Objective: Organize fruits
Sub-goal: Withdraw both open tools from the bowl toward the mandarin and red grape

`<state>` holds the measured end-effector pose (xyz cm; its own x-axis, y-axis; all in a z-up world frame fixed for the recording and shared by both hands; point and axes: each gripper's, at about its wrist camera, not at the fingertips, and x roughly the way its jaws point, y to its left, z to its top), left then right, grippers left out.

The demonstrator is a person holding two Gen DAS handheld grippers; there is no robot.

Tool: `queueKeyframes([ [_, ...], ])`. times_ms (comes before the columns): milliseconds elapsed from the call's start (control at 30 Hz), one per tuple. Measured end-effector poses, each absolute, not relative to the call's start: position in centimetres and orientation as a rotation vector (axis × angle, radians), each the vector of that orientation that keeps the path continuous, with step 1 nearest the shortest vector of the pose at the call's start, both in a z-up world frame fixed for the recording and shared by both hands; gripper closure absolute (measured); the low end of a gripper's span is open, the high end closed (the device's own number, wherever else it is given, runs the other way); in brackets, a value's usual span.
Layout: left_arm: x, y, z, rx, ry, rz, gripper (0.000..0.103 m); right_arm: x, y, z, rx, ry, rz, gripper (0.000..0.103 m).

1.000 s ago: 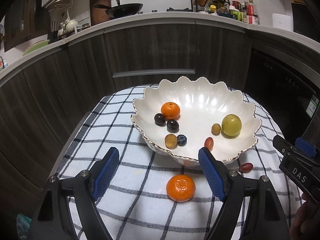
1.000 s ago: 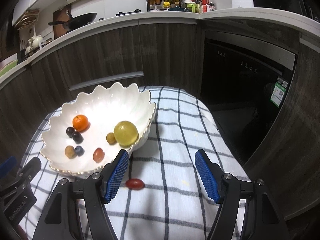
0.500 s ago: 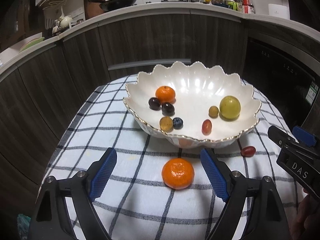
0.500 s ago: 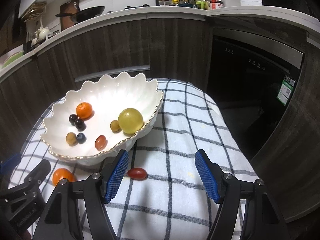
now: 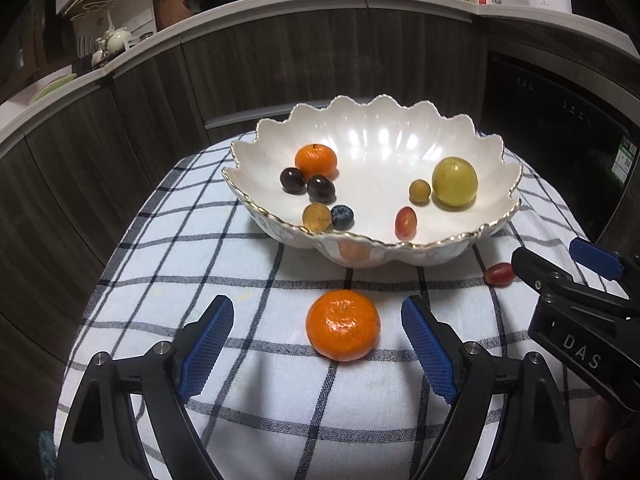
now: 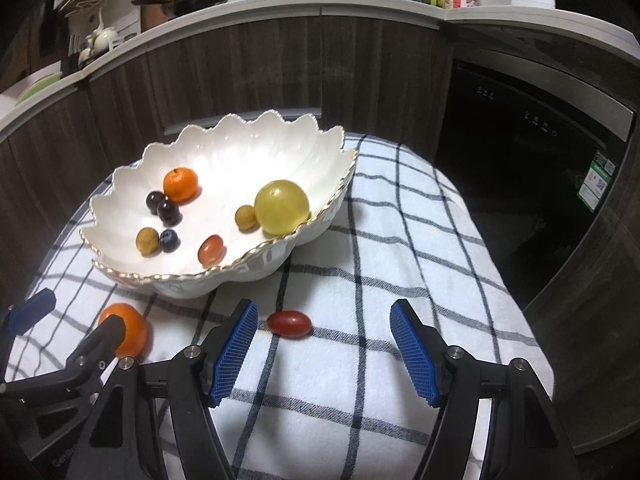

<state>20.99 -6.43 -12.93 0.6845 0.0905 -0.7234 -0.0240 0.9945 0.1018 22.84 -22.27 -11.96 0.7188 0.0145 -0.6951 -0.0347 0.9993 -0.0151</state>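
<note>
Left claw (image 5: pixel 316 344): released, pads wide, nothing in it; over the last sec it has slid fwd, so the loose tangerine (image 5: pixel 343 325) now sits between the pads, a bit right of centre, not touching either.
Right claw (image 6: pixel 324 346): also released, empty; it has closed in too, and the red grape tomato (image 6: pixel 289 323) now lies just inside its left pad (image 6: pixel 234 350), apart from it.
Bowl (image 5: pixel 496 184): white scalloped dish on the checked cloth (image 5: pixel 248 396), same spot as a sec ago; already holds a 2nd tangerine, 2 dark grapes, blueberry, 2 small brown fruits, red grape, big green fruit.
Where the 2 strays are: both on the cloth just in front of the bowl, tangerine front-centre, tomato front-right.
Meaning: prob. both claws lined up for a pick; 2 fruits left to go in.
Hard to see: orange patch on the bowl's front wall looks like a reflection, can't be sure. Left claw's fingertip covers part of the tangerine in the right cam. Right claw only partly in the left cam. Brown fruits: type unclear.
</note>
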Motion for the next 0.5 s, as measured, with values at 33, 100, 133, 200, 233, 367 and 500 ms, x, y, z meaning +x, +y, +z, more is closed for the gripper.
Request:
queueKeyframes([
  [33,21.0,-6.5,-13.1,0.086,0.818,0.062,0.017,22.9,-22.2,-12.1,-0.029,0.77,0.028,0.033],
  [100,21.1,-6.6,-13.4,0.09,0.821,0.062,0.017,23.0,-22.1,-12.3,-0.033,0.775,0.032,0.033],
  [133,21.1,-6.7,-13.5,0.098,0.82,0.066,0.017,23.1,-22.0,-12.4,-0.034,0.778,0.035,0.033],
  [200,21.2,-7.0,-13.7,0.113,0.817,0.073,0.017,23.2,-21.9,-12.7,-0.037,0.783,0.039,0.033],
  [233,21.2,-7.1,-13.8,0.117,0.816,0.075,0.017,23.3,-21.9,-12.8,-0.038,0.784,0.039,0.033],
  [367,21.4,-6.9,-14.1,0.096,0.83,0.079,0.017,23.5,-21.8,-13.1,-0.038,0.789,0.042,0.033],
  [500,21.5,-7.1,-14.8,0.087,0.856,0.078,0.017,23.8,-21.9,-13.4,-0.03,0.797,0.05,0.033],
])
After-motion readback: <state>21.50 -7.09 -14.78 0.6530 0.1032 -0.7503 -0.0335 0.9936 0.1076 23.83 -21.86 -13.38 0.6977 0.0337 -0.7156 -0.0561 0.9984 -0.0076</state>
